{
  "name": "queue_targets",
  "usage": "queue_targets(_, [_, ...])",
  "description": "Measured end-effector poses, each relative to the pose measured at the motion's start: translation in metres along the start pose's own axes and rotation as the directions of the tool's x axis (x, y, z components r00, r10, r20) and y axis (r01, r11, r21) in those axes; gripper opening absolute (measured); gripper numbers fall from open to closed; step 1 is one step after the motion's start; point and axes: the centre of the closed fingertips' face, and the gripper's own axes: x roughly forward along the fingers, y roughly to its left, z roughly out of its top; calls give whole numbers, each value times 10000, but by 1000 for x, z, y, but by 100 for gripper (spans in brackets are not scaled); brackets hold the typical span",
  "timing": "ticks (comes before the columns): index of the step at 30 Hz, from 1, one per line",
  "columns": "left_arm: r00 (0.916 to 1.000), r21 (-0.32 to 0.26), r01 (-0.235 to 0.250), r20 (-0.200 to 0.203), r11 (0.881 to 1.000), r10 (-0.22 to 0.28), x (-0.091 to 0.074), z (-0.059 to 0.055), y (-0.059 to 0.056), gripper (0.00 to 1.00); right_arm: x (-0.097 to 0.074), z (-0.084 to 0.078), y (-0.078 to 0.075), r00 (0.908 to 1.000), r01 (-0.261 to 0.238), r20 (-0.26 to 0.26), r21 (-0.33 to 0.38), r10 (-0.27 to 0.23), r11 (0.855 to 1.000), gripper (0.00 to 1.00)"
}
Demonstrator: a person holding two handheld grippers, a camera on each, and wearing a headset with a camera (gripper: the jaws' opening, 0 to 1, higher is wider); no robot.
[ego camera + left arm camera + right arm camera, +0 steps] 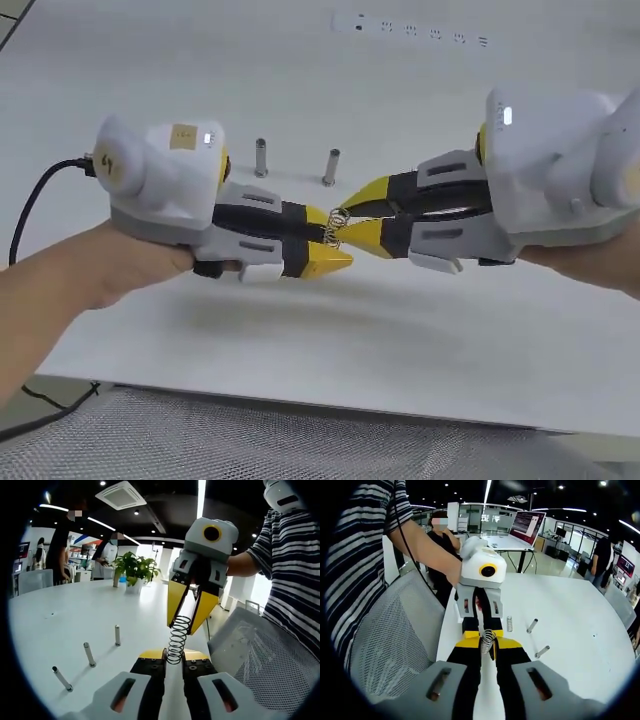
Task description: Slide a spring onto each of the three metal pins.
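A small metal spring (pixel 335 230) hangs in the air between my two grippers, which meet tip to tip above the white table (pixel 420 330). My left gripper (pixel 338 240) is shut on one end of the spring (pixel 177 639). My right gripper (pixel 348 222) pinches the other end (pixel 489 637). Behind them stand two bare metal pins (pixel 261 157) (pixel 331 167). The left gripper view shows three pins (pixel 117 635) (pixel 89 654) (pixel 62 678) in a row. In the right gripper view the farthest pin (pixel 509 623) looks ribbed, like a coil.
A white power strip (pixel 410 28) lies at the table's far edge. A black cable (pixel 35 200) trails from the left gripper. A mesh chair (pixel 250 440) sits below the near table edge. Other people and a potted plant (pixel 135 570) are far across the room.
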Motion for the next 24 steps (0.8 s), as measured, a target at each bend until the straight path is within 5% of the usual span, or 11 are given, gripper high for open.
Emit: queue_targets(24, [9989,-164,-465,40,9988,466,-4,3,8,27,0,5,-1,10000,64,42,-59,-63,10000,11])
